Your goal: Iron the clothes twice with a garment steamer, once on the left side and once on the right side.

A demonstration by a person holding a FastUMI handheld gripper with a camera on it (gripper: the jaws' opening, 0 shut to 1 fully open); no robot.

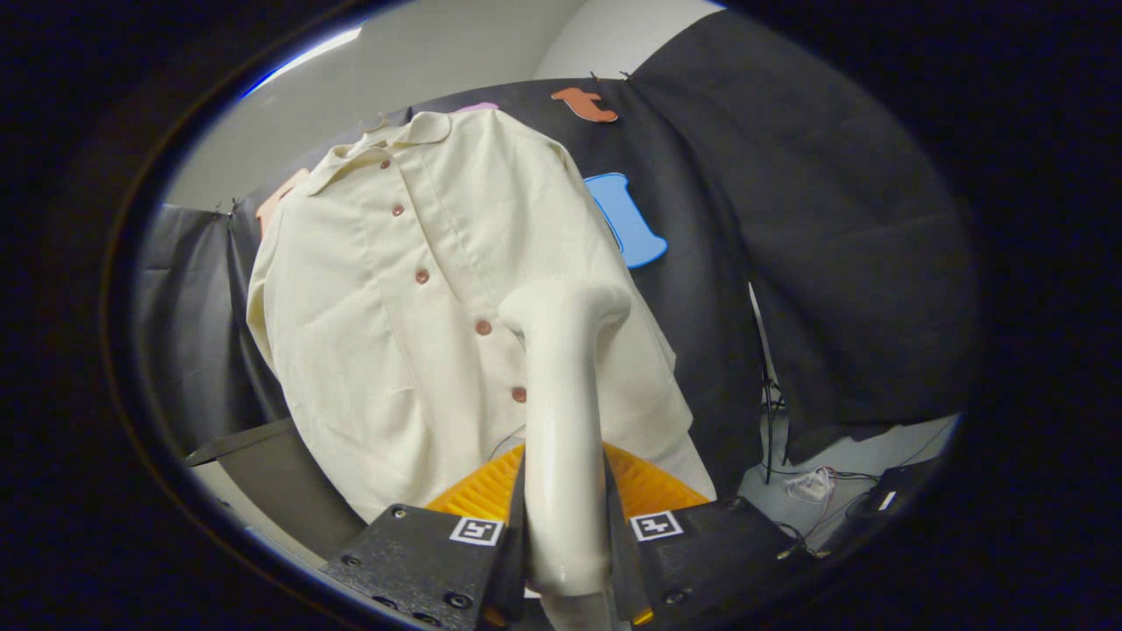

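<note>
Gripper (565,535): fingers clenched on steamer (561,421) handle, long axis upright. Steamer head sits w/ shirt (386,307) just beyond, near its button placket; shirt hangs tilted.

No readable text anywhere; just two square black-and-white marker tags (478,530) on the gripper (565,543) fingers, perhaps coded patterns

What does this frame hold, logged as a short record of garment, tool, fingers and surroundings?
garment: cream shirt, buttoned, hanging in front of the black cloth wall
tool: white garment steamer, handle upright, head at the shirt's lower front beside the button row
gripper: fingers closed on the steamer handle
contact with fabric: cannot tell
other: cables on the floor beyond the fingers
</note>
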